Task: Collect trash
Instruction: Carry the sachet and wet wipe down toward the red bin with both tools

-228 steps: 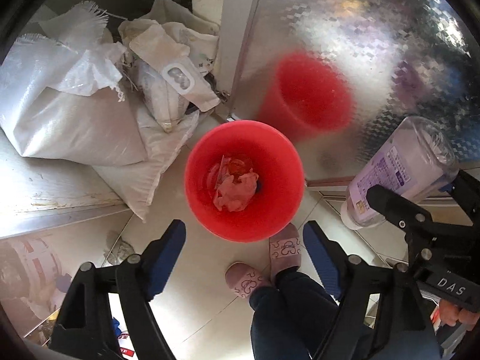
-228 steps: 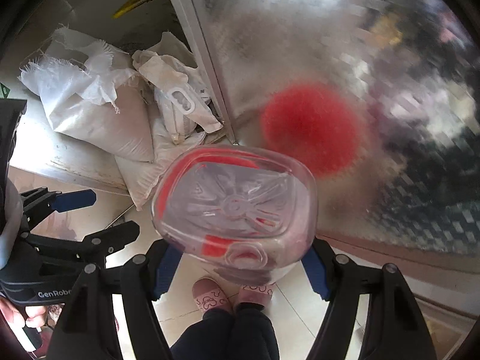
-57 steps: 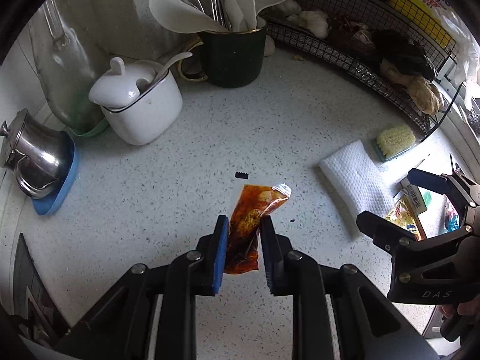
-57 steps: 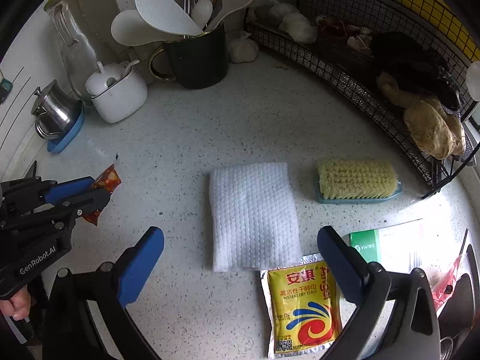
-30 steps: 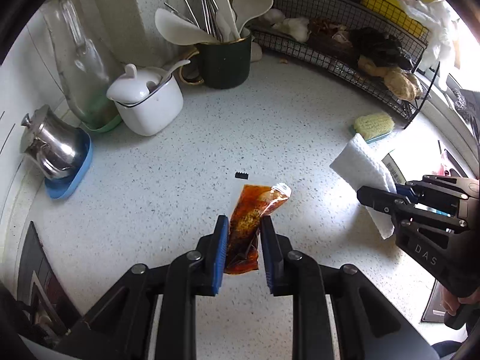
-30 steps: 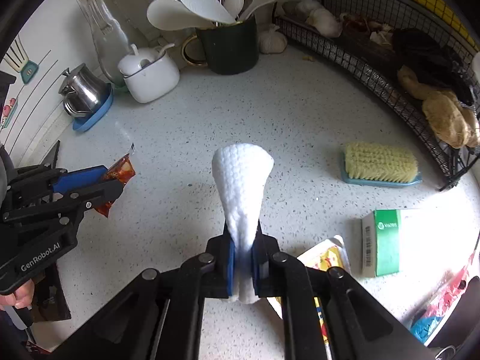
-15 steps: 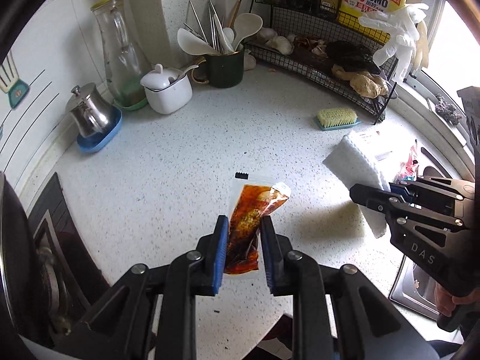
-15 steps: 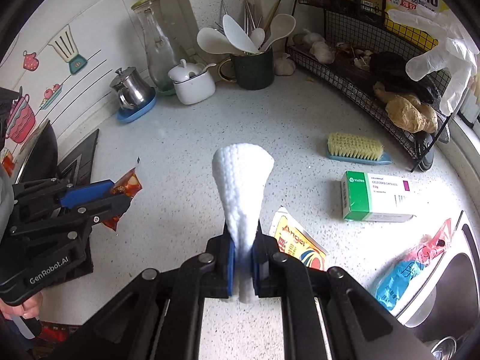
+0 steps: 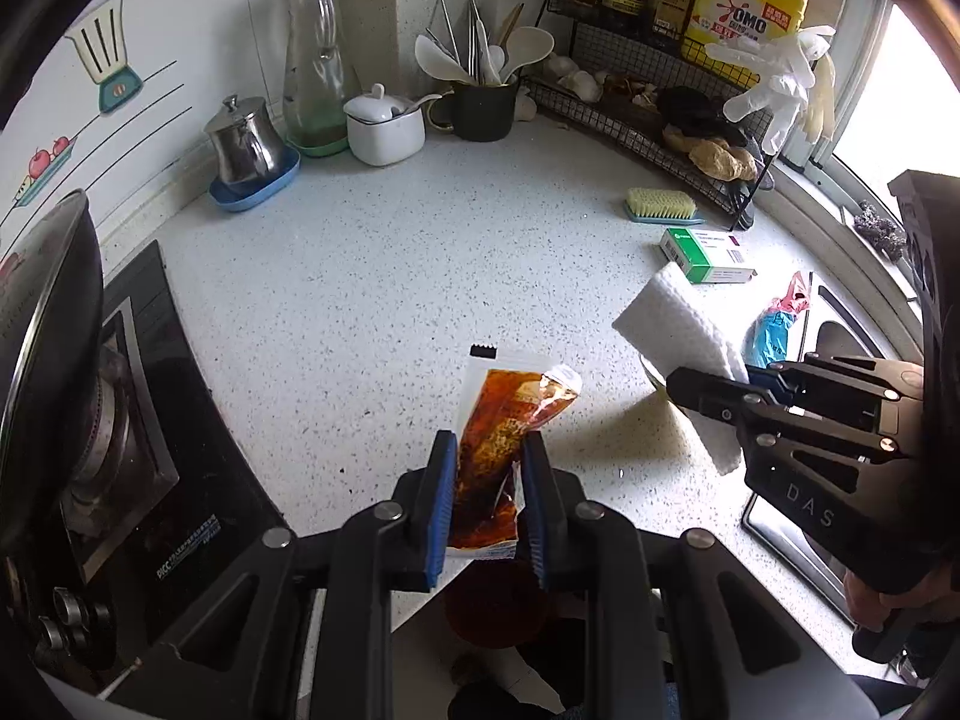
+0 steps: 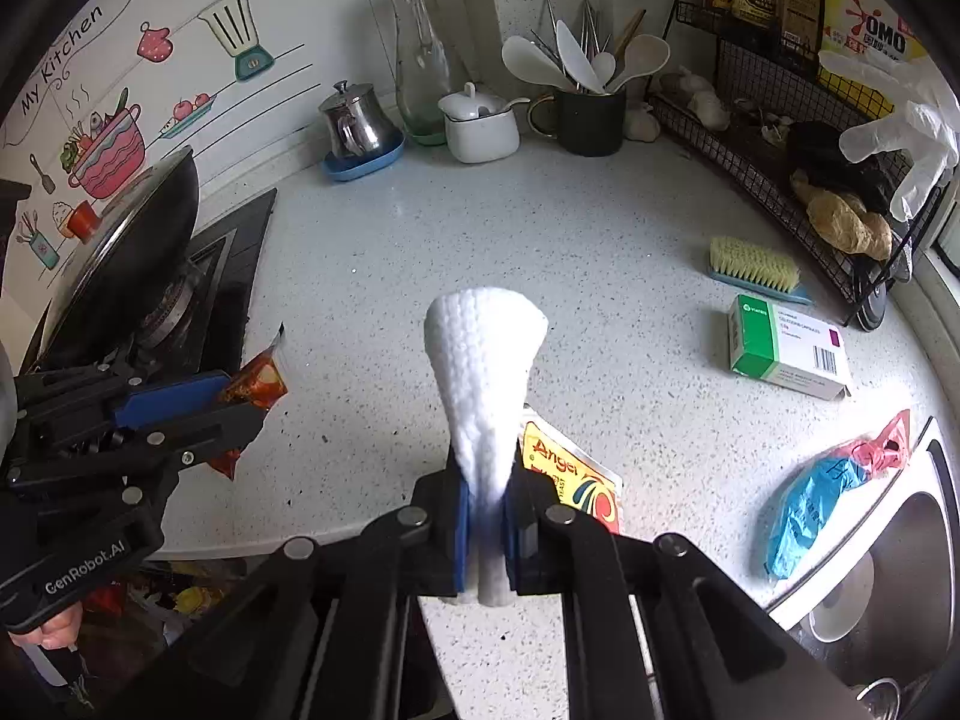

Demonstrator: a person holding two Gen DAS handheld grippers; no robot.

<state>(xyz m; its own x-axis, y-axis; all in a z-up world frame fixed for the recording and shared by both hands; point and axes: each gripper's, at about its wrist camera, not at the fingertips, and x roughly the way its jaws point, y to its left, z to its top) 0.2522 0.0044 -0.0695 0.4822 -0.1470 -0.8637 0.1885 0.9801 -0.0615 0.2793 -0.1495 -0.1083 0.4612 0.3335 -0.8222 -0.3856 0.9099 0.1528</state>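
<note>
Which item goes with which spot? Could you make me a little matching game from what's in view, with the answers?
Things:
1. sauce packet
2. white paper towel
3. green medicine box
4. scrub brush

Places:
A. lying on the counter next to the wire rack
B. clamped in the left gripper
C. lying flat on the counter, nearer the sink than the brush
D. clamped in the right gripper

Pairs: 1-B, 2-D, 3-C, 4-A

Sauce packet (image 9: 507, 420): clear, red-brown; paper towel (image 10: 486, 360): white, quilted; countertop (image 9: 420, 252): white, dark-speckled; brush (image 10: 753, 270): yellow bristles, blue base
</note>
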